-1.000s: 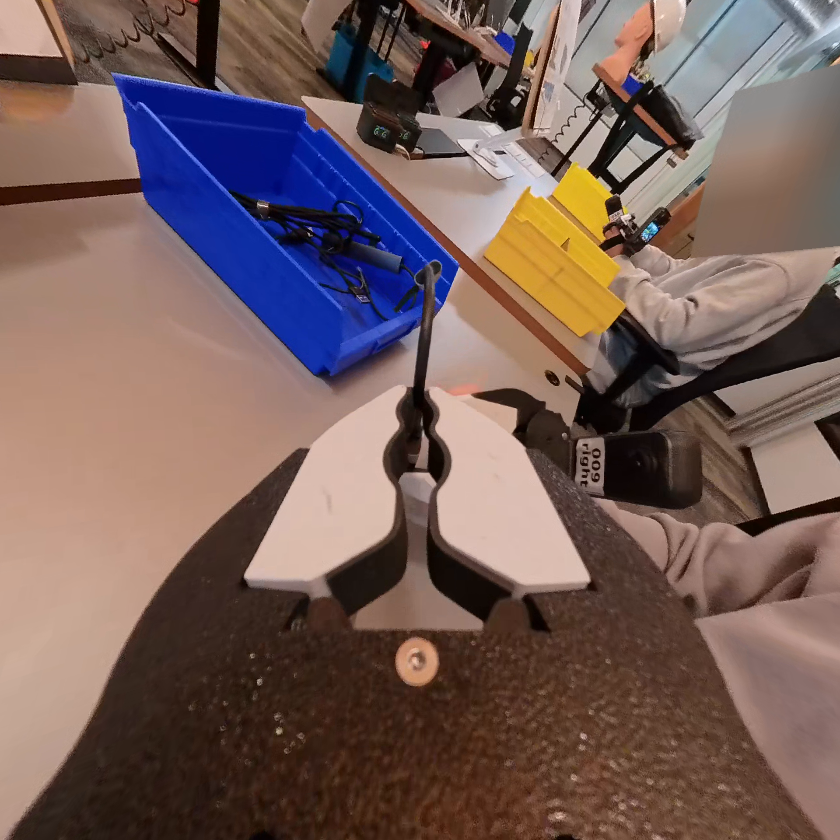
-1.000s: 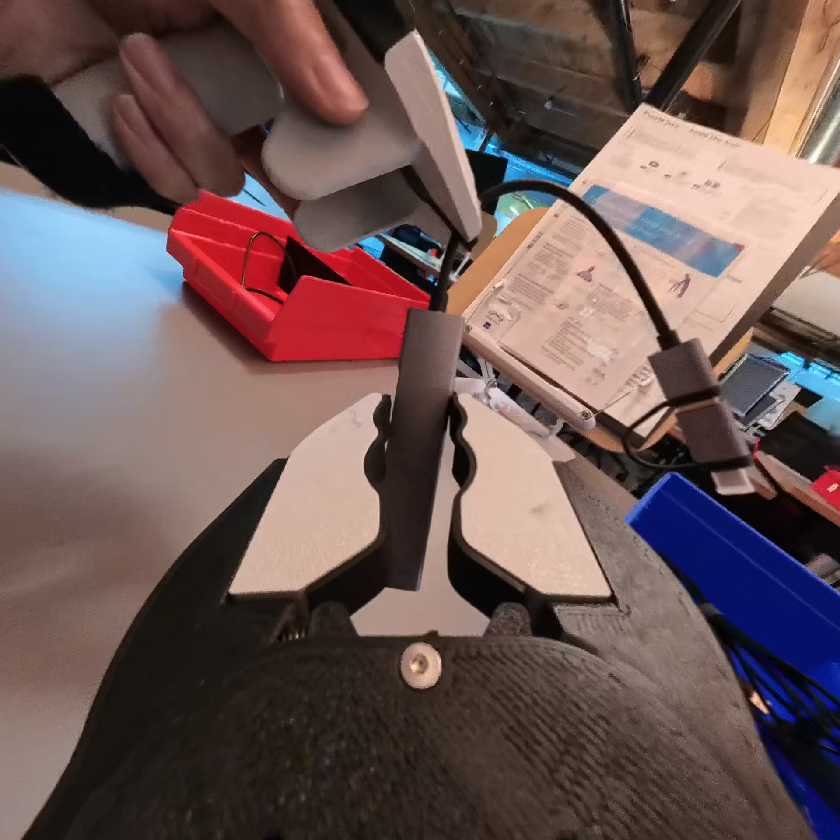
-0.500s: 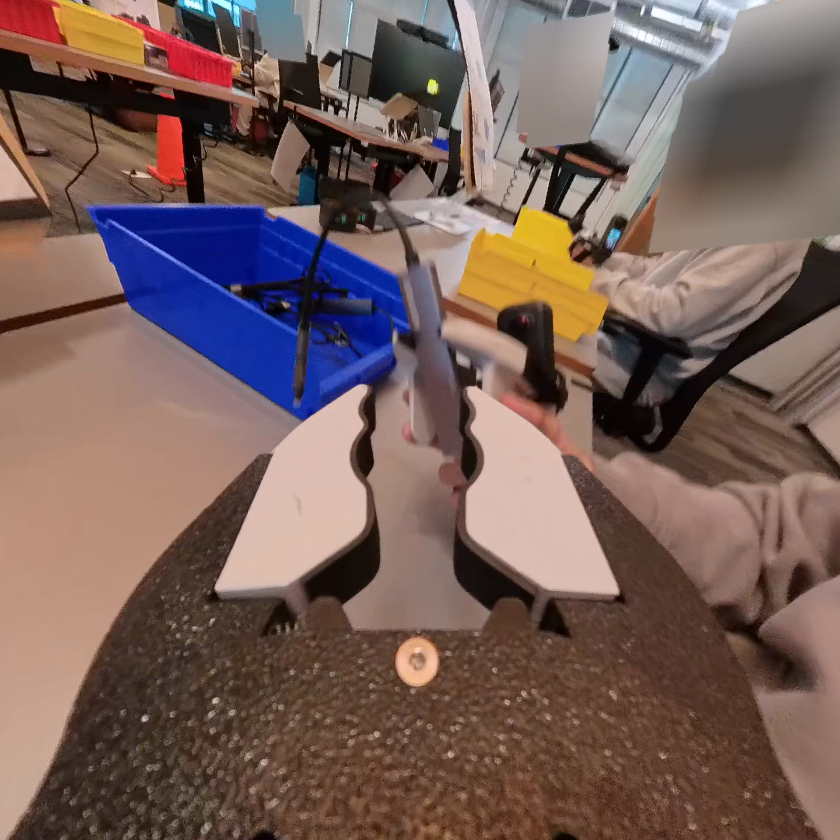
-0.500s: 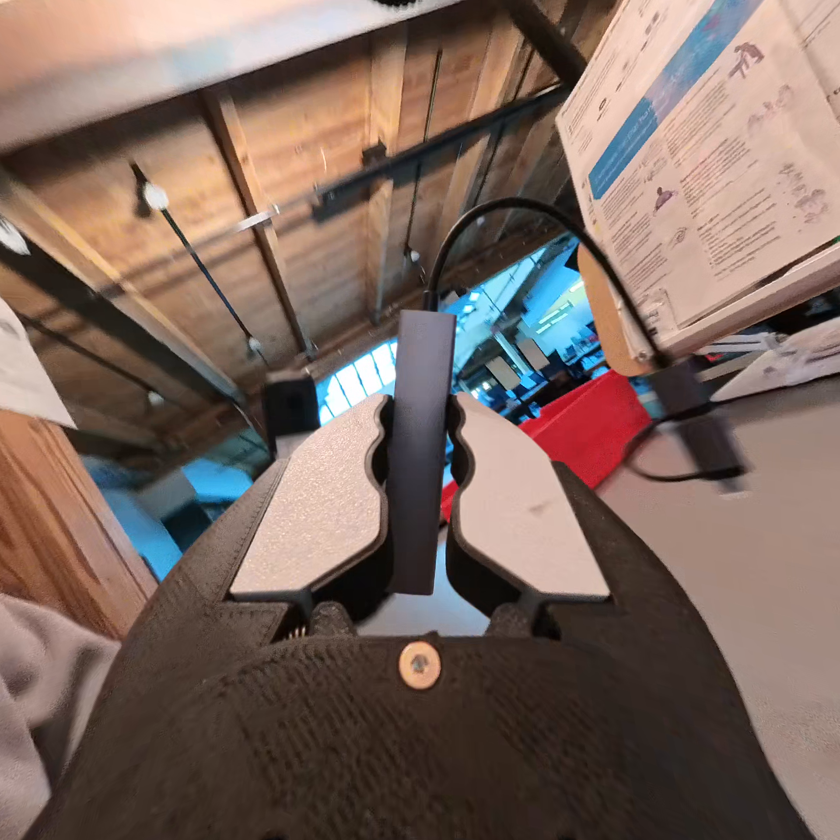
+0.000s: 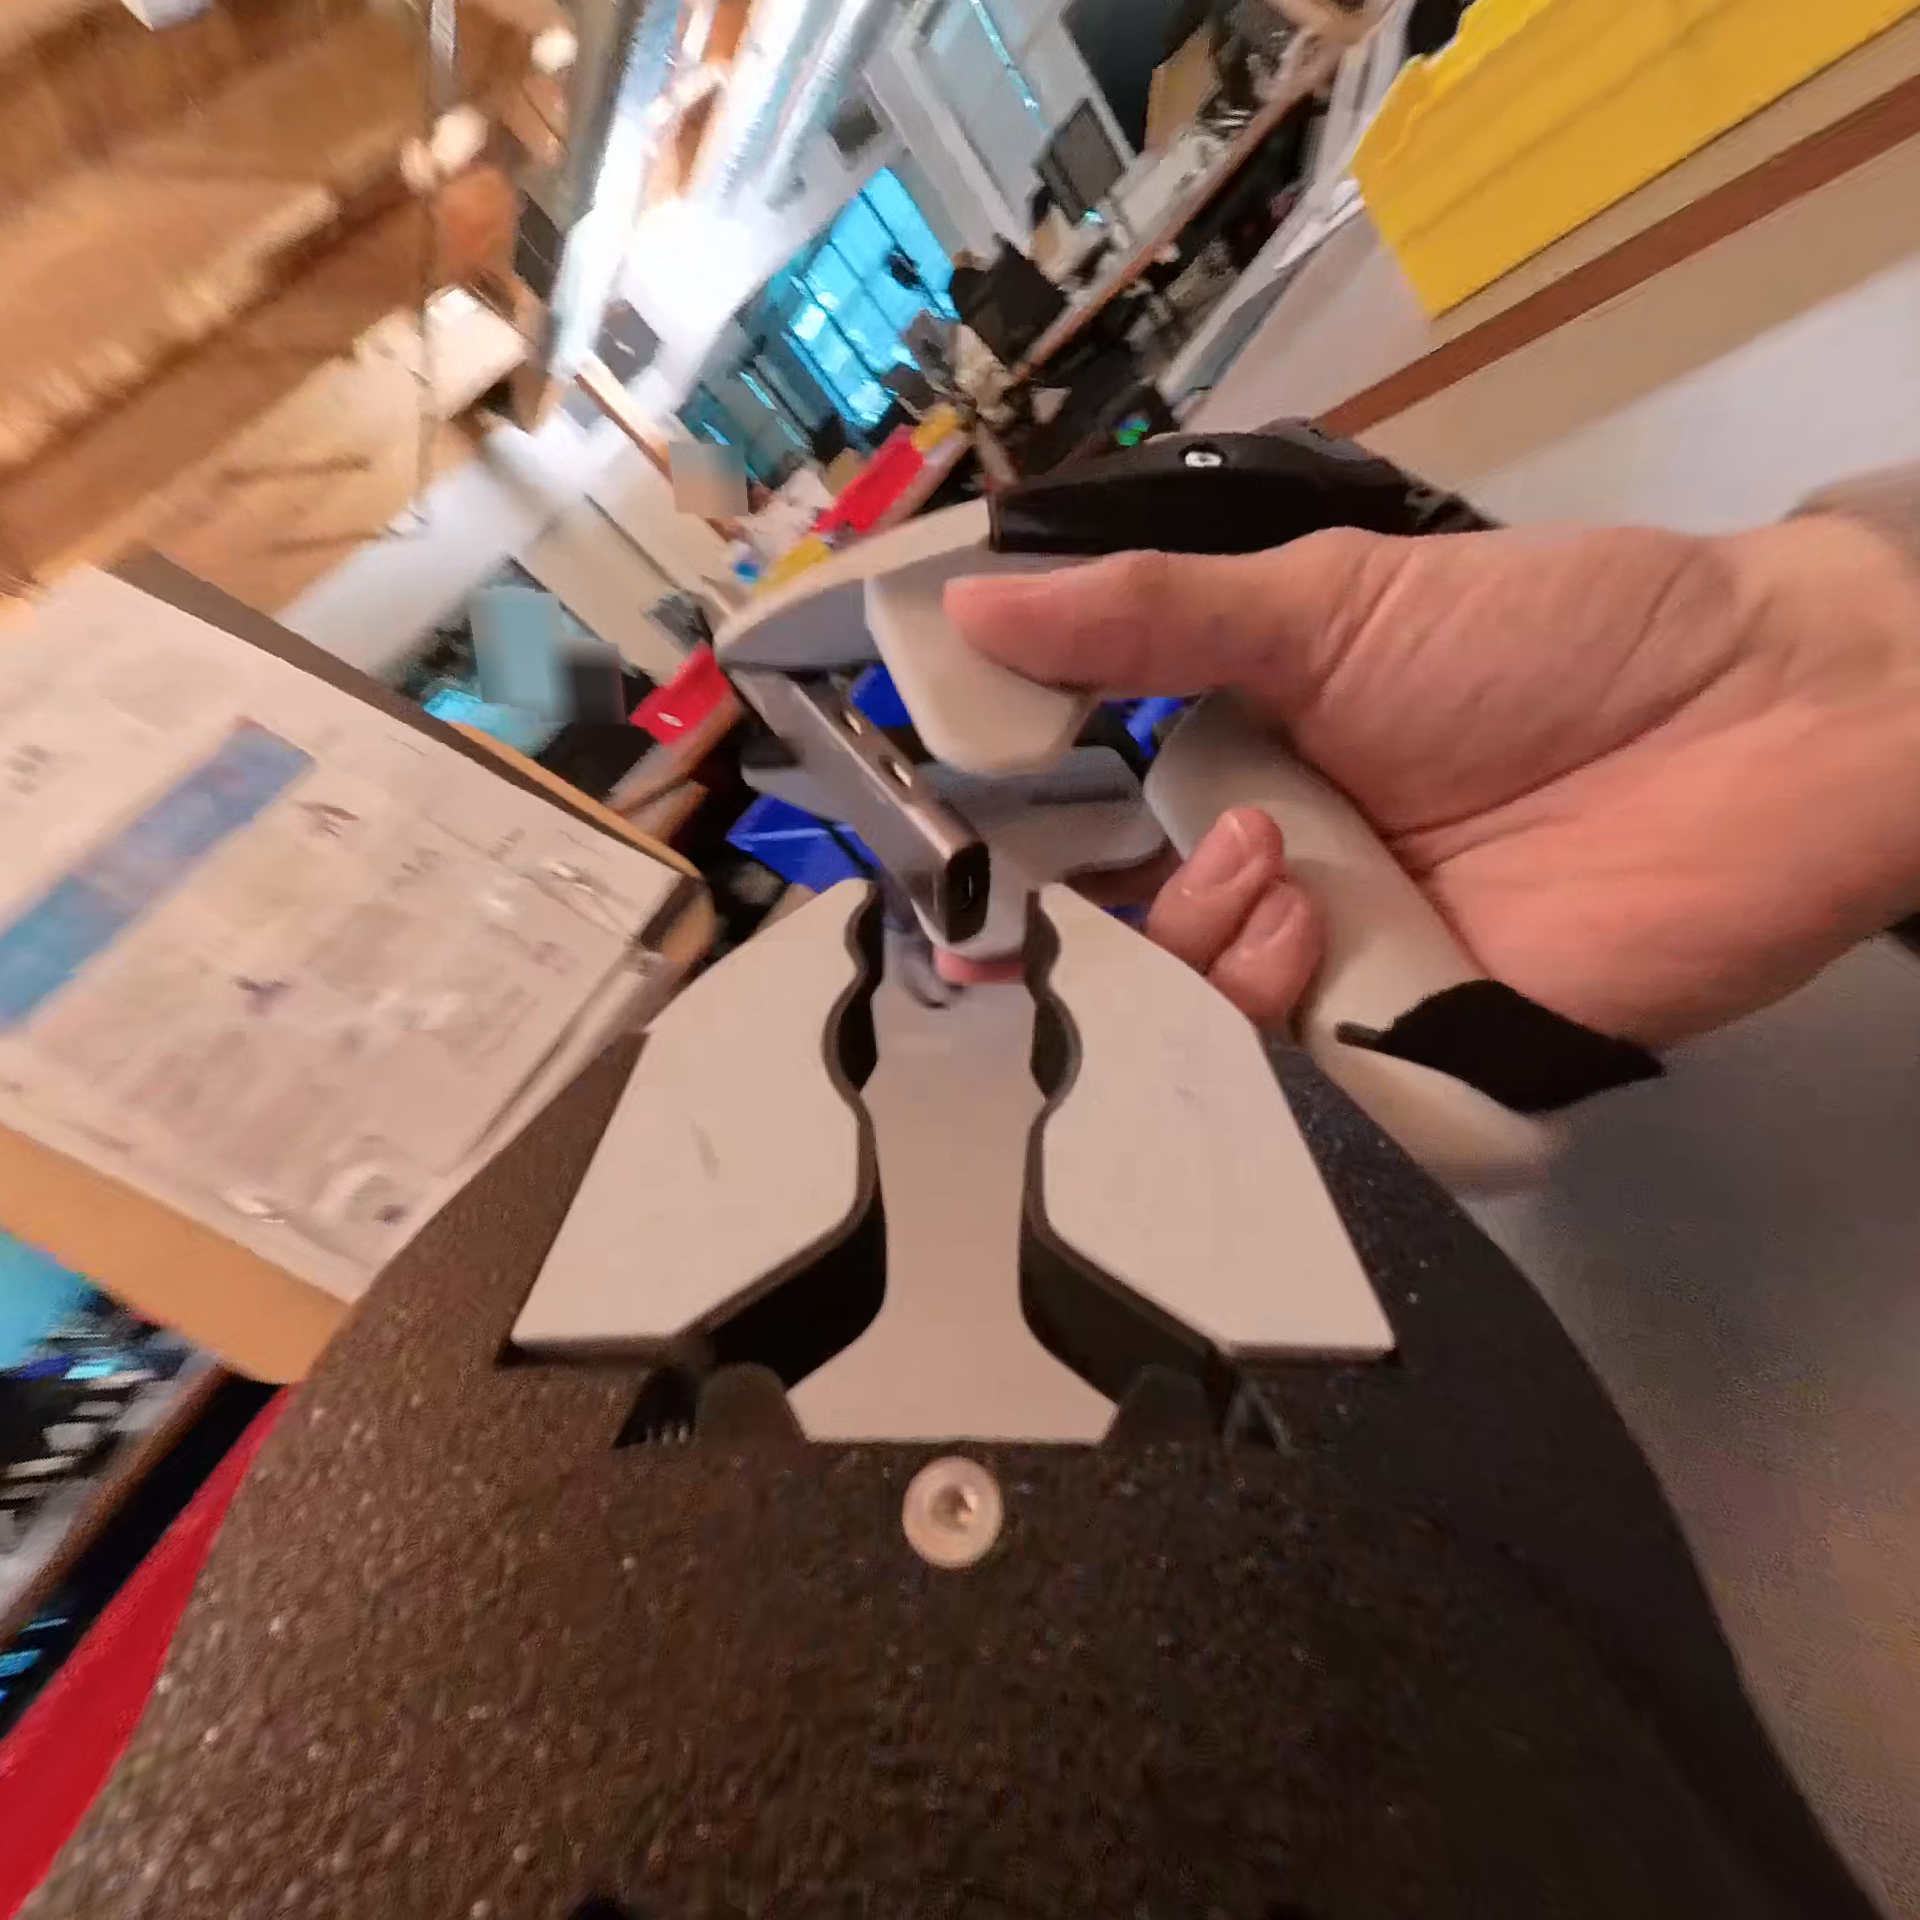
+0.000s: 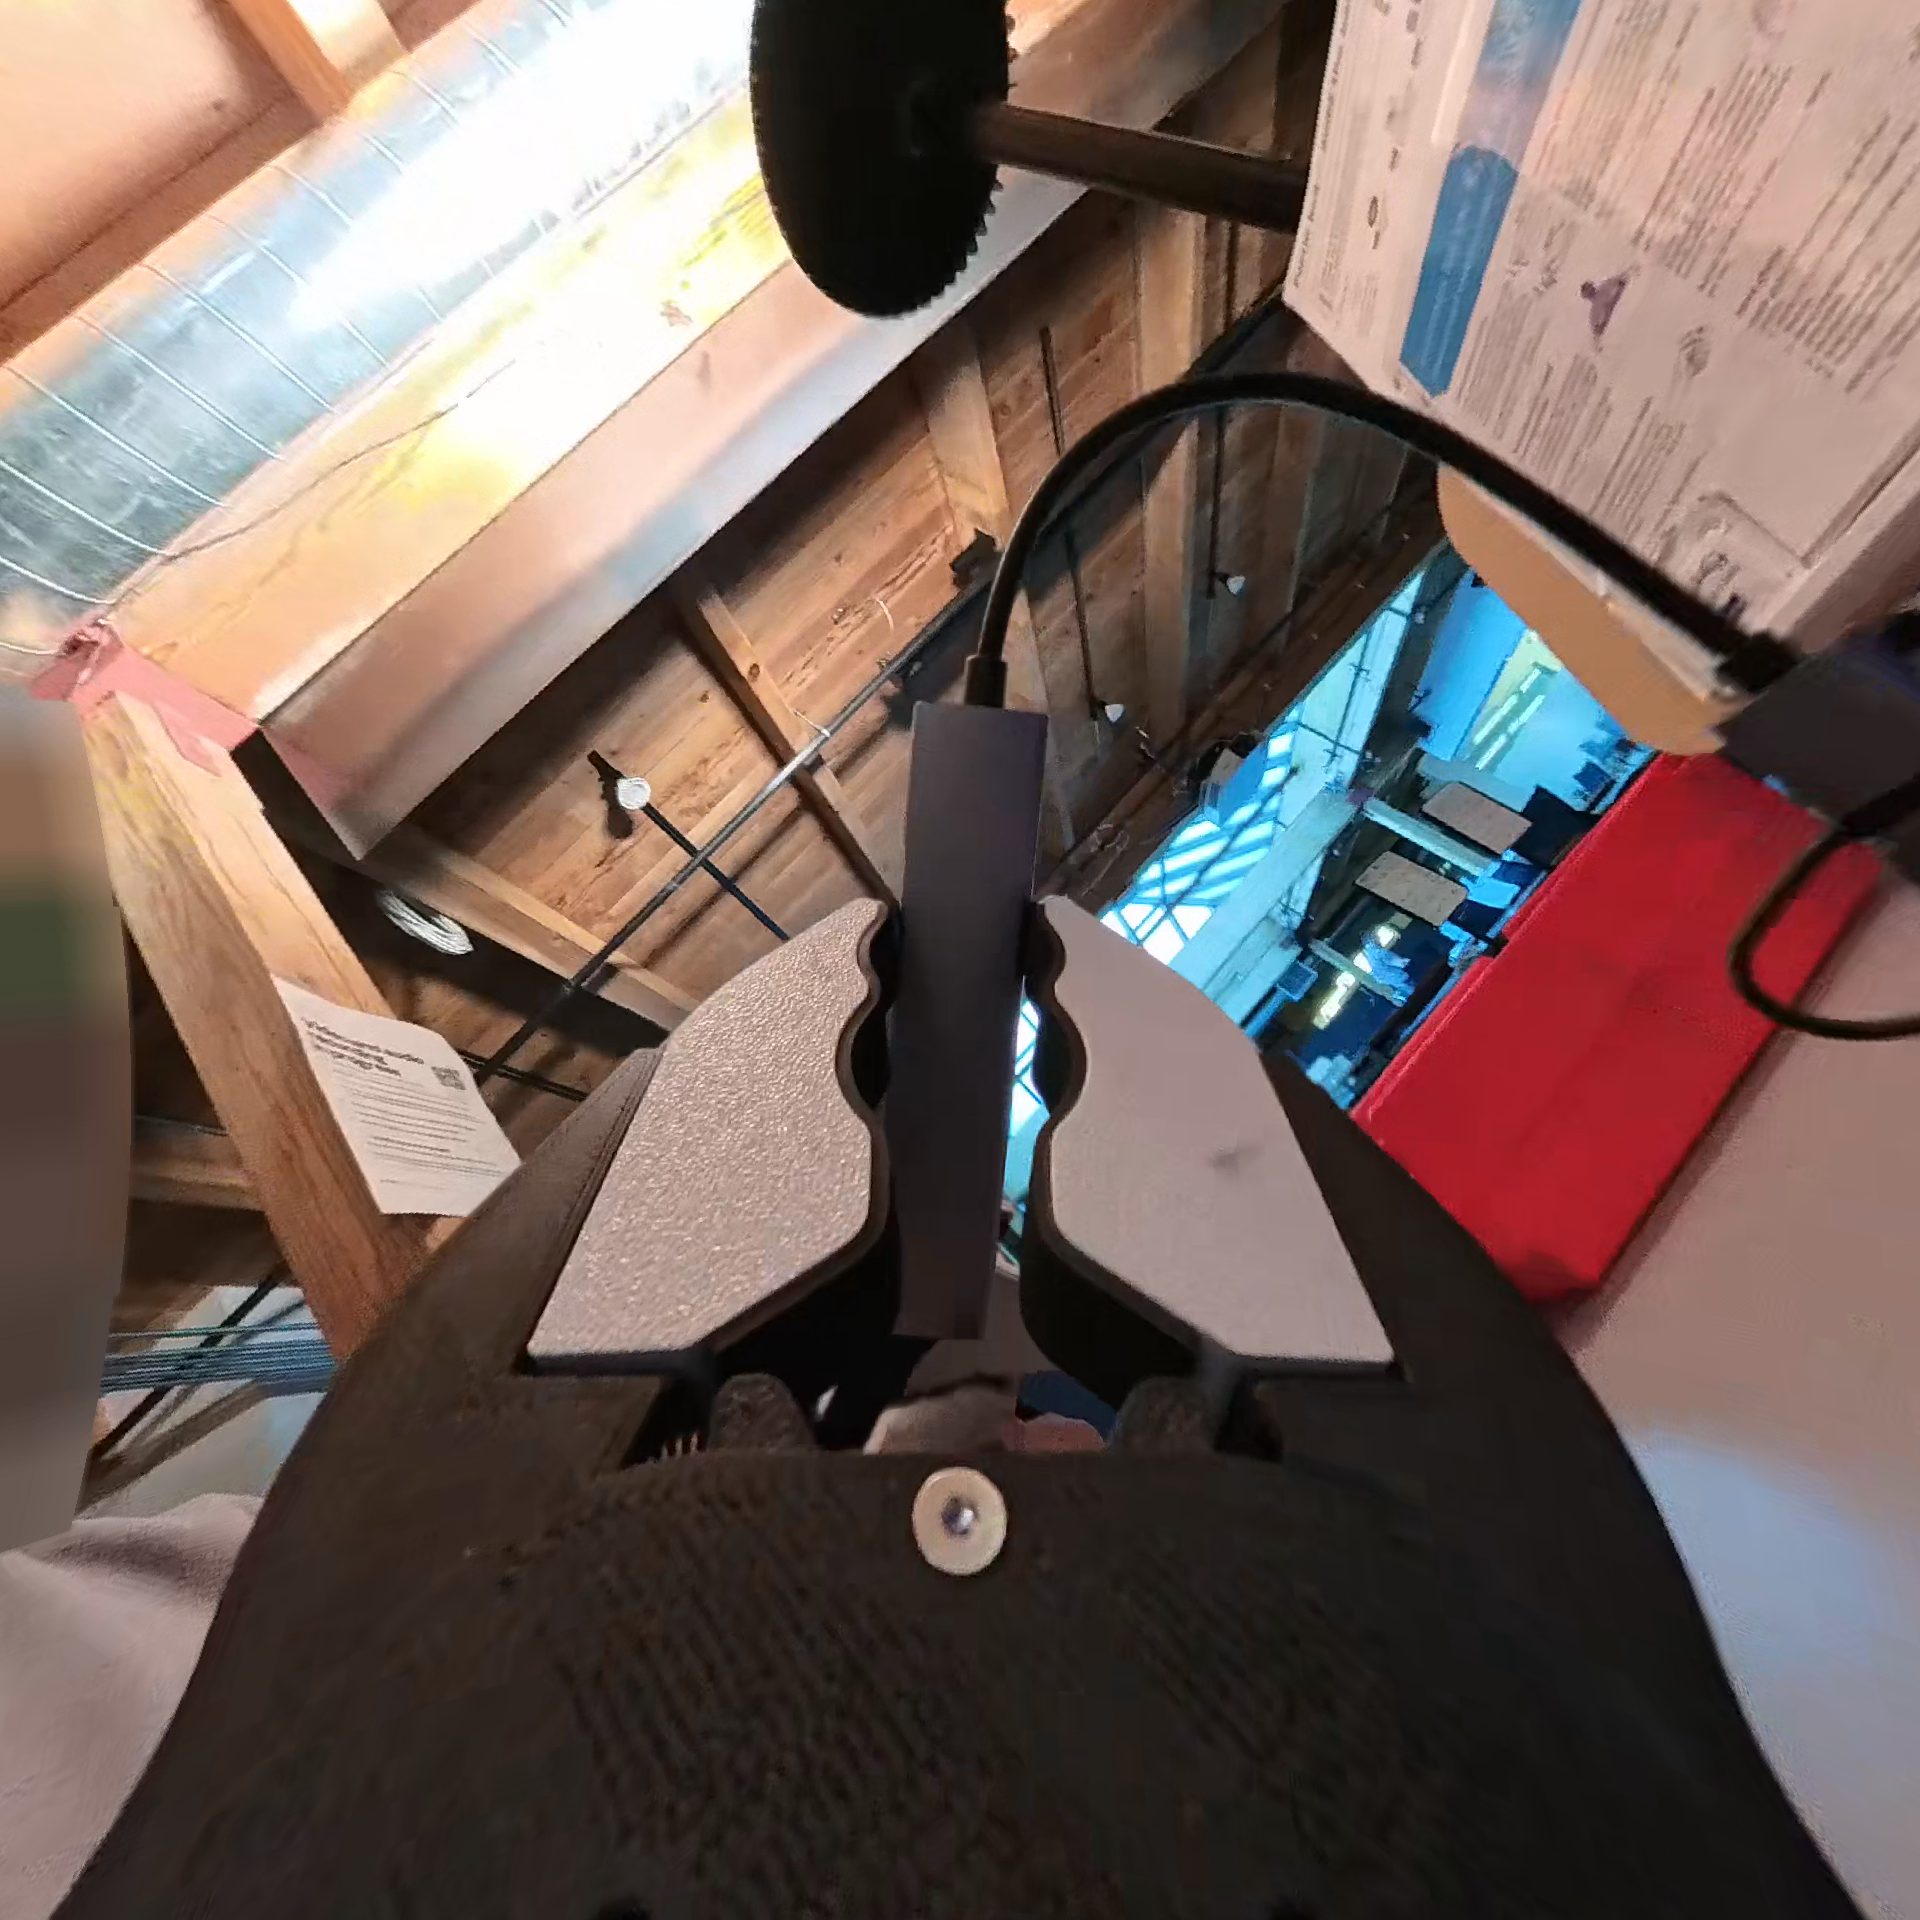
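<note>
**Slip risk at hub hand-off point**

Right tongs point(image 6: 961, 925) are clamped narrow on the slim dark hub point(image 6: 966, 1039), gripped mid-body, one end standing proud of the tips. A black cable point(image 6: 1195, 405) arcs from that end towards a plug point(image 6: 1849, 727) at the frame edge, above the red bin point(image 6: 1610, 1039) on the surface point(image 6: 1766, 1455).

Left tongs point(image 5: 948, 914) stand parted with nothing clamped. The hub's port end sits just beyond their tips. Something small and blurred lies in the gap; I cannot tell what.

The hand point(image 5: 1507, 748) carries the right tool tilted across the left view.

Risks, as judged:
- The hub is smooth and held only on its narrow sides, so a nudge from the left tips could twist or slide it.
- The hanging plug could swing and tug the cable.
- The left view is motion-blurred, which suggests fast movement and makes misalignment likely.
</note>
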A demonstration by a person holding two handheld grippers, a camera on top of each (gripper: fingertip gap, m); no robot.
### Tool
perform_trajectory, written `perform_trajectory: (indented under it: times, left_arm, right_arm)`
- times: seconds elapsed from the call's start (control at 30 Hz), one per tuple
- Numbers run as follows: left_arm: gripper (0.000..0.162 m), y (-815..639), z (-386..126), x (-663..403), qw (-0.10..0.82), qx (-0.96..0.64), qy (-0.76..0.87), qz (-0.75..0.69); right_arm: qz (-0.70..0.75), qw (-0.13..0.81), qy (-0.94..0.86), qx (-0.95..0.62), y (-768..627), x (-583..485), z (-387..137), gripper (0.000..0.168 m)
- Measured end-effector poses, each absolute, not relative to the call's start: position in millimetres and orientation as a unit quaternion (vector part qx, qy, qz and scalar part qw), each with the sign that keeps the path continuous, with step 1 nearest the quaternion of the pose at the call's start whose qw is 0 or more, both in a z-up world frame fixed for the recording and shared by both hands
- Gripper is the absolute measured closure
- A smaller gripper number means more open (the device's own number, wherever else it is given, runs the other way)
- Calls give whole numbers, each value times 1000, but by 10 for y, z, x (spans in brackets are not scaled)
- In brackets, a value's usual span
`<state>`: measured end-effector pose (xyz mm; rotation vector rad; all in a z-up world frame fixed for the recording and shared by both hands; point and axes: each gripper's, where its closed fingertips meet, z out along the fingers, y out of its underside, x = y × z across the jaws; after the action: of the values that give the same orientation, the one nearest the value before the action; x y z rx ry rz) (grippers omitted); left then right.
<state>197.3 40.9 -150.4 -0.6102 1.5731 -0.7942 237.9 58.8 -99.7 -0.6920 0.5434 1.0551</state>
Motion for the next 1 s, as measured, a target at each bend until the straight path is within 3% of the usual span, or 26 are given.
perform_trajectory:
  times: [0.03,0.17,0.33,0.37,0.47,0.57,0.67,0.7,0.77,0.87,1.0]
  left_arm:
    - [145,420,-1471,1968,623,-250,668,-323]
    - [153,530,-1342,1912,685,-231,634,-276]
    - [154,643,-1126,1819,703,-176,632,-275]
    - [154,636,-1072,1791,707,-147,638,-269]
    - [154,596,-912,1685,685,-68,664,-293]
    - [154,644,-800,1599,645,-24,696,-315]
    - [154,766,-674,1533,624,-5,718,-308]
    - [154,797,-638,1512,621,3,724,-300]
    - [154,837,-600,1486,626,26,733,-265]
    - [154,786,-674,1473,623,74,747,-219]
    - [154,606,-849,1465,617,142,750,-190]
  right_arm:
    - [484,770,249,-333,621,2344,-1009,145]
    - [476,775,233,-345,606,2327,-971,144]
    - [497,753,159,-402,593,2194,-900,144]
    - [501,743,140,-422,587,2158,-902,137]
    - [505,721,86,-466,508,2090,-906,116]
    - [503,707,39,-496,396,2020,-910,115]
    - [539,610,-51,-579,120,1821,-1059,122]
    - [509,598,-64,-616,43,1847,-1138,124]
    - [392,640,-45,-659,-16,2122,-1156,107]
    - [254,716,-31,-649,-155,2425,-881,94]
    - [169,704,-116,-680,-100,2203,-913,82]
